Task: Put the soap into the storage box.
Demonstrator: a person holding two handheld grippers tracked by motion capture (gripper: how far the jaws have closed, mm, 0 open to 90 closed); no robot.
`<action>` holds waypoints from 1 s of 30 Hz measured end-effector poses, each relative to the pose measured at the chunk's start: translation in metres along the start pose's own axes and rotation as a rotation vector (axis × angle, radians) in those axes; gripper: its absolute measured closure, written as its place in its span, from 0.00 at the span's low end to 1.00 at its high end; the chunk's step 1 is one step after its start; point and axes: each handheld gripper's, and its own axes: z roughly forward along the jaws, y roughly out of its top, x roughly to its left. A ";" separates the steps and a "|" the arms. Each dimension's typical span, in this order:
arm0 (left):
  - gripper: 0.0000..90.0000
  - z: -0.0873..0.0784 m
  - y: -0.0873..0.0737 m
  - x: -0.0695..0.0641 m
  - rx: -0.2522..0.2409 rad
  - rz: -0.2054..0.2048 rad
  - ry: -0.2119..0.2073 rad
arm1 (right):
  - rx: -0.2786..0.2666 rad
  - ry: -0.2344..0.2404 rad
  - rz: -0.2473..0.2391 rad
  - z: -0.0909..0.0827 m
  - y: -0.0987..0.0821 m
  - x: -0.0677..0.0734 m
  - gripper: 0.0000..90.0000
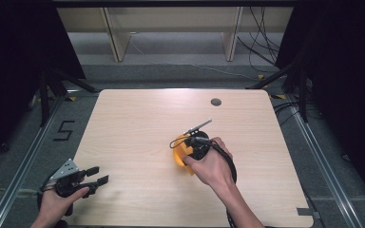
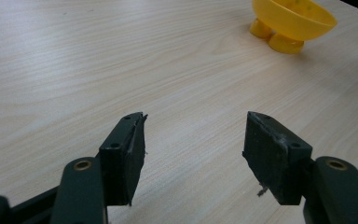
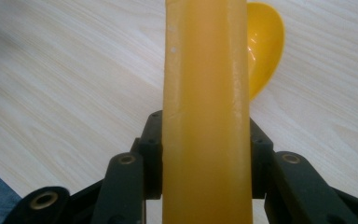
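Yellow scoop's handle [image 3: 207, 116] clamped between the right gripper's [image 3: 207, 154] jaws mid-table; left gripper [image 2: 193, 140] wide open, well apart.

Yellow bowl [image 2: 292, 21], yellow handle [image 3: 207, 116] — black tools [image 2: 193, 154], pale wood-grain table [image 1: 138, 123], grey floor [image 1: 24, 156].
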 end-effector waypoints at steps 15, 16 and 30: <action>0.42 0.000 0.000 0.000 0.000 0.000 0.000 | -0.009 -0.031 0.016 0.000 0.004 -0.008 0.68; 0.42 0.000 0.000 0.000 0.000 0.000 0.001 | -0.011 -0.025 0.024 0.000 0.005 -0.008 0.68; 0.42 0.000 0.000 0.000 0.002 -0.001 0.003 | -0.018 -0.035 0.044 0.002 0.007 -0.016 0.68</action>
